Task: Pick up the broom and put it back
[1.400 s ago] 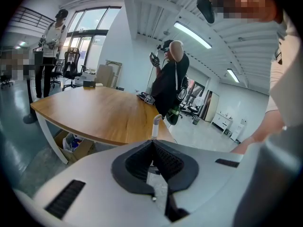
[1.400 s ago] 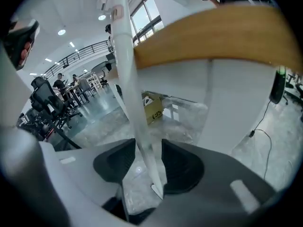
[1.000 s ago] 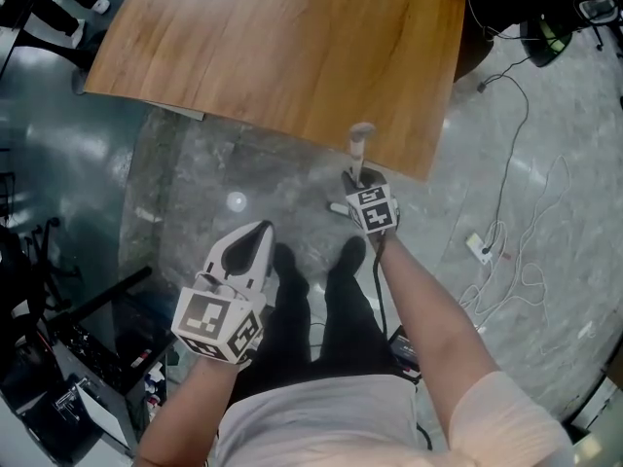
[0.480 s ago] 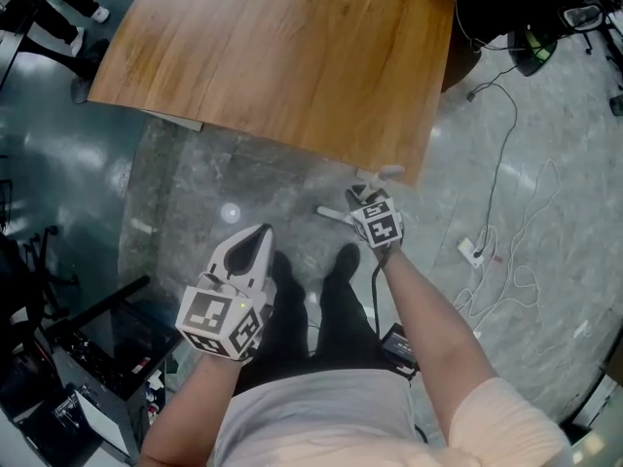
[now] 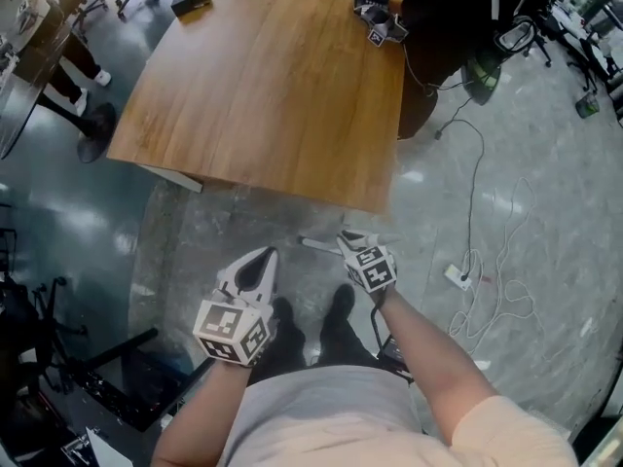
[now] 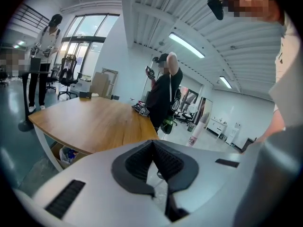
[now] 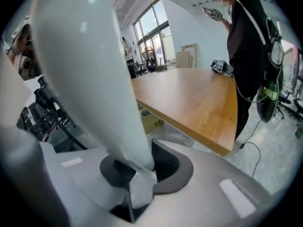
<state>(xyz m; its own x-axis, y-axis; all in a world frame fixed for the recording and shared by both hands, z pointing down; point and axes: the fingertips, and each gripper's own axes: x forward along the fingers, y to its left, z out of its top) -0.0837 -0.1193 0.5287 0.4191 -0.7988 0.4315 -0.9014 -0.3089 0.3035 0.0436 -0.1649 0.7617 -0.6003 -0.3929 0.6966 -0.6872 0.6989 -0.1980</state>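
The broom shows only as its pale handle (image 7: pixel 90 70), which fills the left of the right gripper view and runs up out of the picture. My right gripper (image 7: pixel 135 169) is shut on it, the dark pads pressed against its lower end. In the head view that gripper (image 5: pixel 350 239) hangs just off the near corner of the wooden table (image 5: pixel 263 76), and a short stretch of the handle (image 5: pixel 316 244) sticks out to its left. My left gripper (image 5: pixel 261 254) is lower left of it, over my legs, shut (image 6: pixel 152 143) with nothing in it. The broom's head is hidden.
A black device (image 5: pixel 375 13) and a dark block (image 5: pixel 190 1) lie on the table's far edge. A person in dark clothes (image 6: pixel 163 96) stands beyond the table. Cables and a power strip (image 5: pixel 456 277) trail over the grey floor at right. Black equipment (image 5: pixel 97 358) crowds the lower left.
Both grippers have risen. The right one has lifted the broom handle with it, and the handle now points to the left of the gripper instead of upward in the head view.
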